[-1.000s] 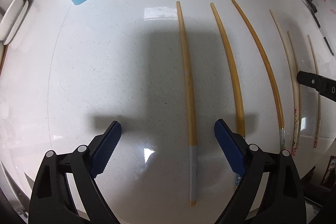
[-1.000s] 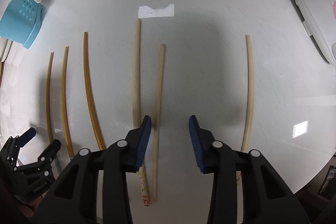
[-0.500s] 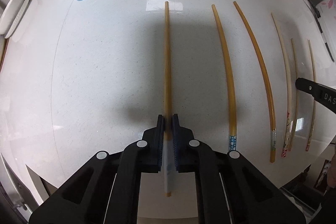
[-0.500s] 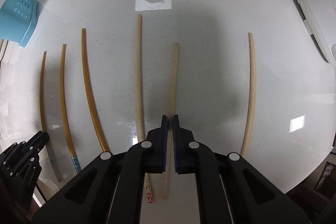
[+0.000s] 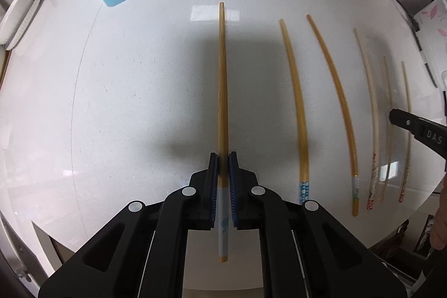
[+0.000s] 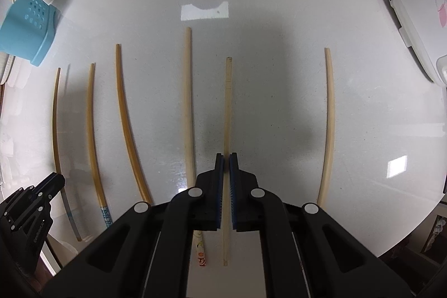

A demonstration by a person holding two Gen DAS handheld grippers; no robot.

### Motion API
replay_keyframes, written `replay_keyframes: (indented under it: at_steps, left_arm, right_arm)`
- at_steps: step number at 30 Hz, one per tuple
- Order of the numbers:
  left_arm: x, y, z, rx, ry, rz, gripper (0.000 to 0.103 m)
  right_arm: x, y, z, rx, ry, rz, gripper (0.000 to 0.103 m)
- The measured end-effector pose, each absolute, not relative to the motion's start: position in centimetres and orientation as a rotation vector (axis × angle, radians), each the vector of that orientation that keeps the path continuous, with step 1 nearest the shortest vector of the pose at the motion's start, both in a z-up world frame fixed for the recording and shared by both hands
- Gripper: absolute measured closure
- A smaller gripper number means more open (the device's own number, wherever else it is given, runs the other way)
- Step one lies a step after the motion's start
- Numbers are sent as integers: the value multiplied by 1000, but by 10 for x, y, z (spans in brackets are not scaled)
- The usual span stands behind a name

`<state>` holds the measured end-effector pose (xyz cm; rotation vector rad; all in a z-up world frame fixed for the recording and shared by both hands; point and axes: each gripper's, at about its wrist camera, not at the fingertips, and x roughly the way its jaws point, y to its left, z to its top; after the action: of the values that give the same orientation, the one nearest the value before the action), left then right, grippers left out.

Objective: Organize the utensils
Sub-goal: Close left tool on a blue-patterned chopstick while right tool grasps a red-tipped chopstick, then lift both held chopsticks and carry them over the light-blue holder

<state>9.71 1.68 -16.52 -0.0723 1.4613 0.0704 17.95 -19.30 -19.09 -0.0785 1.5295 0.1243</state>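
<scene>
Counter surface (image 5: 117, 108), white, glossy and round-edged, carries the whole set; its sheen suggests a thin stick will slide on it rather than catch. Light-blue perforated plastic utensil holder (image 6: 26, 26) stands at the far left edge, well apart from the row, and is the likely place for the sticks. Left tongs (image 5: 223, 158) are clenched on a dark amber chopstick with a pale blue-printed grip end (image 5: 222, 91), the blue pads pressing it from both sides just above the printed band. Right tongs (image 6: 226, 158) are clenched on a pale natural-wood chopstick (image 6: 227, 102), taken likewise toward its thick end, with the thin tip pointing away. Four loose chopsticks lie side by side on the counter: two amber ones (image 5: 293, 102) between the two grippers, one pale with a red-printed end (image 6: 188, 108) just beside the held pale one, and one pale (image 6: 329, 116) further right. Each stick should handle as very light, stiff and smooth, so it is likely to pivot or slip between flat pads. Take hold near the thick, decorated third, where the cross-section is widest. A grip far from the middle lets the long tip swing; keep the stick level or tip-down when carrying.
</scene>
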Motion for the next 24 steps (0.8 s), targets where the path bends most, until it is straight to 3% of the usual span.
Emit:
replay_keyframes:
  at_steps: [24]
  left_arm:
    - [88,30,-92,-109,1240,2,96]
  right_arm:
    - [162,-179,-107,-88,1287,181,100]
